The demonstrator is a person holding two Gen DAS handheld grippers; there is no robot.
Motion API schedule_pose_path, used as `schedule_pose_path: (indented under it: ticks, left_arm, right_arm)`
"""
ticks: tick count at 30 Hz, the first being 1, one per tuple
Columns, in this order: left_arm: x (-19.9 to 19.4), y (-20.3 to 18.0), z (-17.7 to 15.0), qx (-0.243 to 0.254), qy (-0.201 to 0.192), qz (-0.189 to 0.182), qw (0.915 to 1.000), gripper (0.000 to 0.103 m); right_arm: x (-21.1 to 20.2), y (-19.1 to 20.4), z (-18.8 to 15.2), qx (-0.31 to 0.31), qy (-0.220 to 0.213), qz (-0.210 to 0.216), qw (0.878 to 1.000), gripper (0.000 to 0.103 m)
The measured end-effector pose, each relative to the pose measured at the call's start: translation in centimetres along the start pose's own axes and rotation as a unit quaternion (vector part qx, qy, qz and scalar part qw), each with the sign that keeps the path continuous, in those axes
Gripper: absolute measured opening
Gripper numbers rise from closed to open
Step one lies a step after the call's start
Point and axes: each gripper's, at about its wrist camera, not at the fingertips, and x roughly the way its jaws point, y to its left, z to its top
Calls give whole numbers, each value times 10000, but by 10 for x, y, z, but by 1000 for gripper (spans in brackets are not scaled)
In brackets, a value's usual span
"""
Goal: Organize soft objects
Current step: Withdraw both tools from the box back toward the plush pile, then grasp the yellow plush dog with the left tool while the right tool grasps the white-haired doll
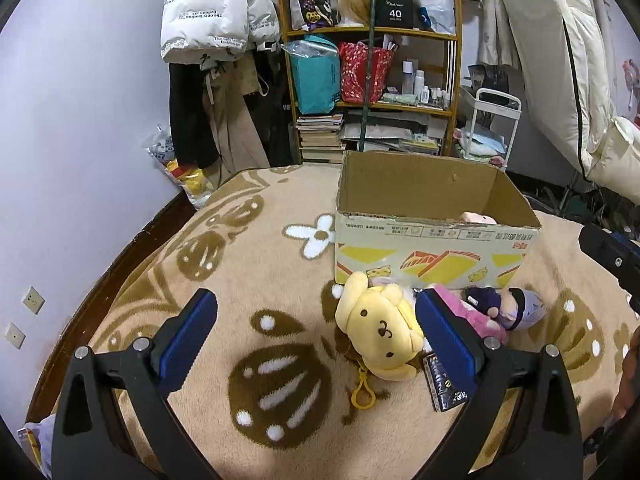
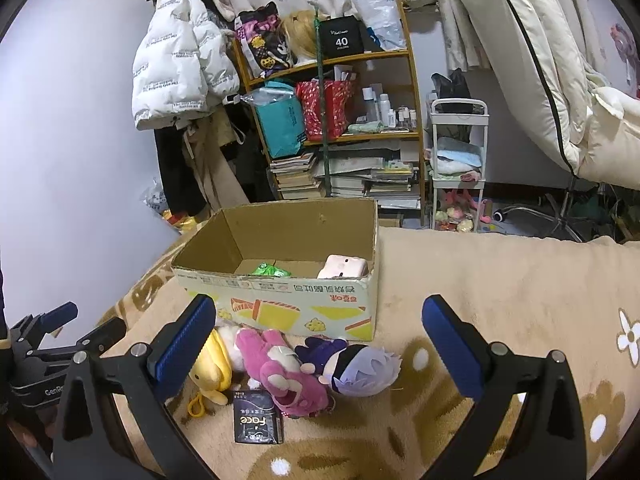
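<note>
— Any room around the cardboard box [image 2: 280, 304]?
— Open rug [image 2: 500, 272] to its right; plush toys huddle against its front wall.
— The fingers?
— Left gripper [image 1: 316, 336] and right gripper [image 2: 320, 344] both spread wide, holding nothing.
— The toys?
— Yellow dog plush [image 1: 380, 336], pink bear plush [image 2: 288, 376], purple-haired doll [image 2: 356, 368], side by side.

Both wrist views look forward and slightly down over the patterned rug [image 1: 280, 384], close to the floor. The left view sits left of the cardboard box [image 1: 432, 256], which fills its centre right. The right view holds the box [image 2: 288, 304] centre left. Both share the shelf [image 1: 372, 36] behind.
</note>
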Motion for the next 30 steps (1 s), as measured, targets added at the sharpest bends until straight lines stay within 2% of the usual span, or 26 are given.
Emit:
schedule_pose_path:
  ticks: [15,30]
  left_arm:
    - [41,0,2,-202,442,-121,9987,98]
    - [83,-13,-6,-193,870,62,9960,98]
  right_arm:
    - [34,3,-3,-52,332,-165,9993,103]
    - [75,-12,-15,164,841,-456,9953,103]
